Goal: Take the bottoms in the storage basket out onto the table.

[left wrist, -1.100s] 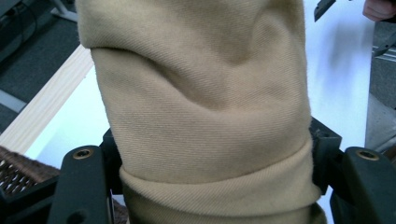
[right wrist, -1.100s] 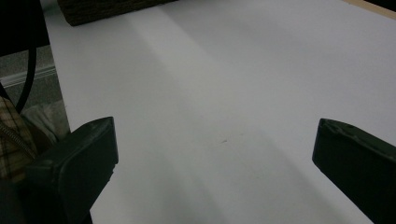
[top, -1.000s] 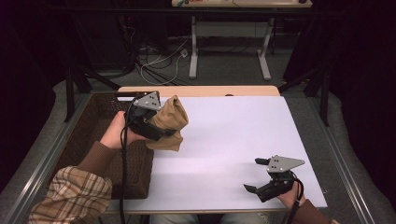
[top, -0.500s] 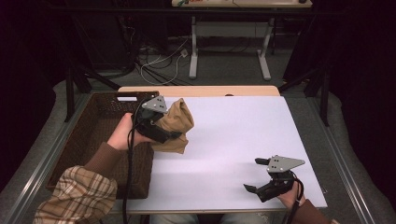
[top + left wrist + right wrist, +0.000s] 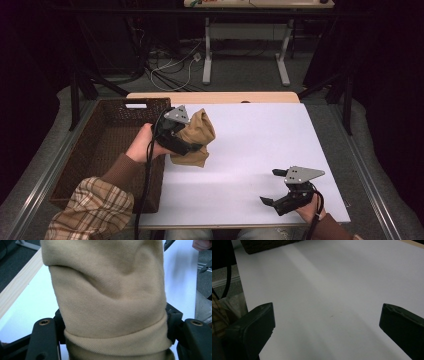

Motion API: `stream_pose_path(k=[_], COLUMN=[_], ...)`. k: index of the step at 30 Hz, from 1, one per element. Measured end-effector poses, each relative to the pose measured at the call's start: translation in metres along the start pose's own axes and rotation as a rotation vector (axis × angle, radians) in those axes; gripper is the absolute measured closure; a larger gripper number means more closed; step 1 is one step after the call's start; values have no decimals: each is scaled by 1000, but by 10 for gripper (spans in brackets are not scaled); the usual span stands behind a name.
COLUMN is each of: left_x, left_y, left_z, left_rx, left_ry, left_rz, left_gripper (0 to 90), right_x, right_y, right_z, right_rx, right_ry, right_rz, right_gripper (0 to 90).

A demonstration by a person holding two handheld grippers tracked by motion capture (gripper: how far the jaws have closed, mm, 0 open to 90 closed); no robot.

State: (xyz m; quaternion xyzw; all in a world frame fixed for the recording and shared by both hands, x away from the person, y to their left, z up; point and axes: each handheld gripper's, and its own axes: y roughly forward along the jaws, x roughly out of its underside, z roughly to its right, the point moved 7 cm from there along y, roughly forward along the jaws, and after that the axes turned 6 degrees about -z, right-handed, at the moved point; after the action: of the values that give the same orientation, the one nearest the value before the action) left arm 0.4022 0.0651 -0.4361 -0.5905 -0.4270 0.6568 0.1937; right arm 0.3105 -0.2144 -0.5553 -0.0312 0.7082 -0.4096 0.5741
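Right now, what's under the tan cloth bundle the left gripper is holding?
The white table top lies under the tan cloth bundle. The left gripper clamps it; whatever is directly beneath the cloth is covered.

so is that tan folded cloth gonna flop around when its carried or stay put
Probably floppy: the tan folded cloth bulges and creases between the jaws of the left gripper, and its free end sags in the high view. It looks light, since one gripper carries it. The twill weave should grip rather than slip.

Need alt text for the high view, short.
The left gripper clamps a folded tan cloth at the white table's left edge, beside a brown wicker basket. The right gripper rests open and empty at the near right.
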Motion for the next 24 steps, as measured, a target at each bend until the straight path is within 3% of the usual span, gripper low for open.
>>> stream_pose_path(k=[24], left_x=[-8], left_y=[23], left_z=[14], left_rx=[-7], left_ry=[-13], left_rz=[-25], left_gripper=[321], right_x=[0], right_y=[1], right_z=[1], right_rx=[3], right_ry=[-4], right_rz=[-2], right_gripper=[0])
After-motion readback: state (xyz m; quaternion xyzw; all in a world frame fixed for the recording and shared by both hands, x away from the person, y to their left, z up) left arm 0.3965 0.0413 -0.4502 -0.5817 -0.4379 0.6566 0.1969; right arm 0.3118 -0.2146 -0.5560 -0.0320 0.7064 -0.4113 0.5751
